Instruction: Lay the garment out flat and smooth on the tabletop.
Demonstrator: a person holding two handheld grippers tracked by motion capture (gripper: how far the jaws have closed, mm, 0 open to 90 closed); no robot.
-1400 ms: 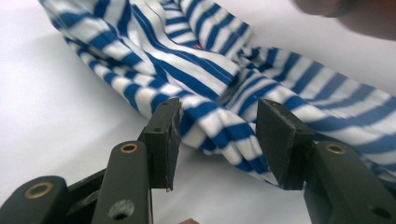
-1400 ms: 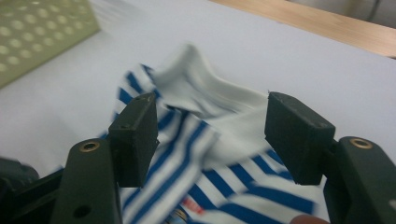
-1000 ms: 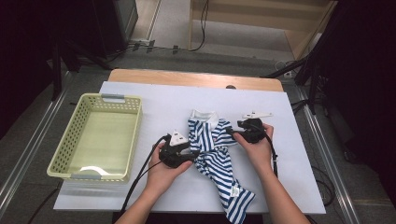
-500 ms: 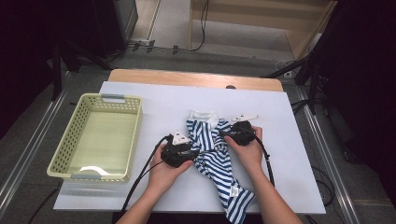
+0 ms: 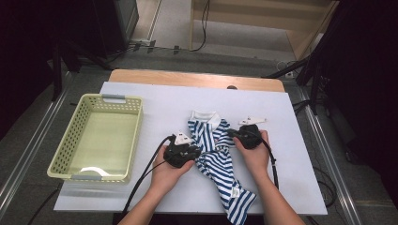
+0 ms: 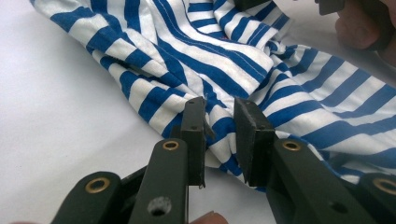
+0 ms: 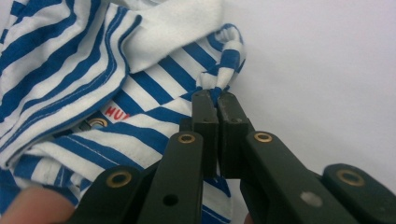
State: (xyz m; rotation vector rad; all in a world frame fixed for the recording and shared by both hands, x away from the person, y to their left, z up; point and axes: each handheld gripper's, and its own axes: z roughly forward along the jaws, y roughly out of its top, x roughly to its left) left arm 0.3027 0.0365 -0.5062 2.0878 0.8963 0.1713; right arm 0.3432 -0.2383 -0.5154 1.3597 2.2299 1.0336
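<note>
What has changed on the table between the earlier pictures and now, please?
Both grippers drew inward onto the shirt, bunching it at the middle. The right gripper has just closed and pinches a fold. The left gripper has been closing around a fold, its pads not yet pressing. The basket stayed put.

- Basket (image 5: 96,137): pale yellow-green plastic, perforated walls, rectangular, on the left part of the sheet.
- White sheet (image 5: 164,101): covers most of the table top.
- Table (image 5: 187,78): wooden edge exposed along the far side of the sheet.
- Floor (image 5: 178,28): grey, with cables lying beyond the table.
- Wooden furniture (image 5: 263,23): stands at the far side.
</note>
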